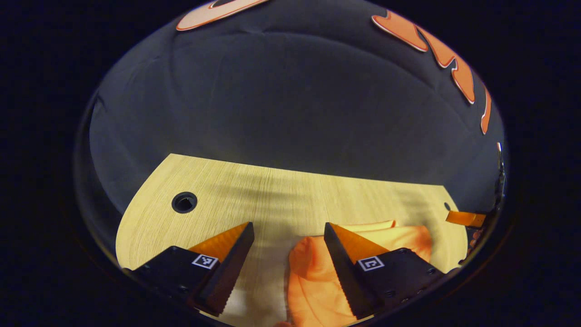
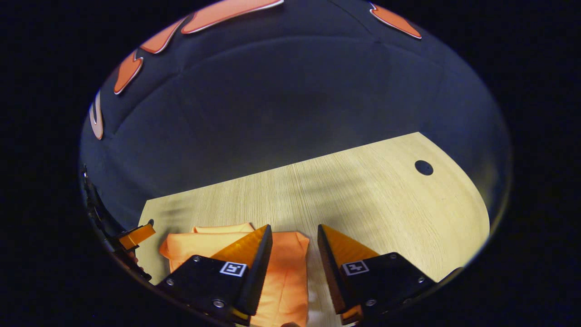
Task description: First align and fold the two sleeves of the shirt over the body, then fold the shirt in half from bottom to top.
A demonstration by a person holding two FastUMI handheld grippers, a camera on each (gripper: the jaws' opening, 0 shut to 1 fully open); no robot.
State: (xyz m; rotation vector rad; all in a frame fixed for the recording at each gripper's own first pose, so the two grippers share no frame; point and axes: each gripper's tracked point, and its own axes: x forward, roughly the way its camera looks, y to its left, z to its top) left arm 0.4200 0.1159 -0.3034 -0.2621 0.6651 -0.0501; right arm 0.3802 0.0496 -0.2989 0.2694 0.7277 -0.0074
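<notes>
An orange shirt (image 1: 313, 277) lies bunched in folds on the light wooden table (image 1: 272, 190). In the left gripper view it sits under and beyond my right-hand finger, and my left gripper (image 1: 288, 227) stands open over its left edge. In the right gripper view the shirt (image 2: 286, 268) lies low and to the left. My right gripper (image 2: 294, 229) is open above the shirt's right edge, and cloth shows through the gap. Neither gripper has both fingers on the fabric. Each view catches the other gripper at its rim (image 1: 465, 219) (image 2: 136, 236).
A round cable hole (image 1: 184, 202) is cut in the tabletop near one far corner, and another hole (image 2: 423, 167) near the other. The black booth wall (image 1: 290, 100) rises just behind the table's far edge. Bare wood stretches beyond the shirt.
</notes>
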